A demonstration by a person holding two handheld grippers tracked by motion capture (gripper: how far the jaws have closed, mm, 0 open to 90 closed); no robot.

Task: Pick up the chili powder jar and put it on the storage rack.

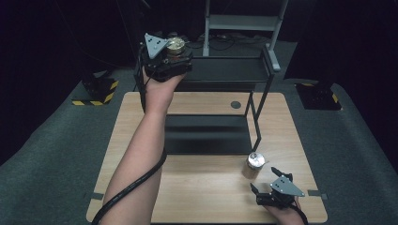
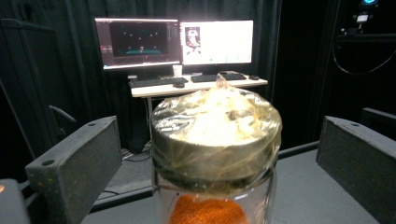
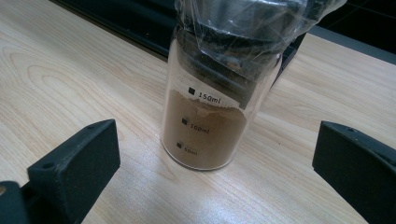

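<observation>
A glass jar of orange powder, its gold lid wrapped in clear film, stands on the top shelf of a black rack. My left gripper is raised to it. In the left gripper view the jar sits between the wide-apart jaws of that gripper, and neither pad touches it. A second jar of brown powder, with a film-covered lid, stands on the wooden table. My right gripper is open just in front of it. In the right gripper view this jar stands beyond the gripper, apart from both jaws.
The rack's lower shelf lies on the table's middle, with its upright posts at the right. Yellow-and-black striped bases sit on the floor beside the table. A desk with two monitors stands far behind the rack.
</observation>
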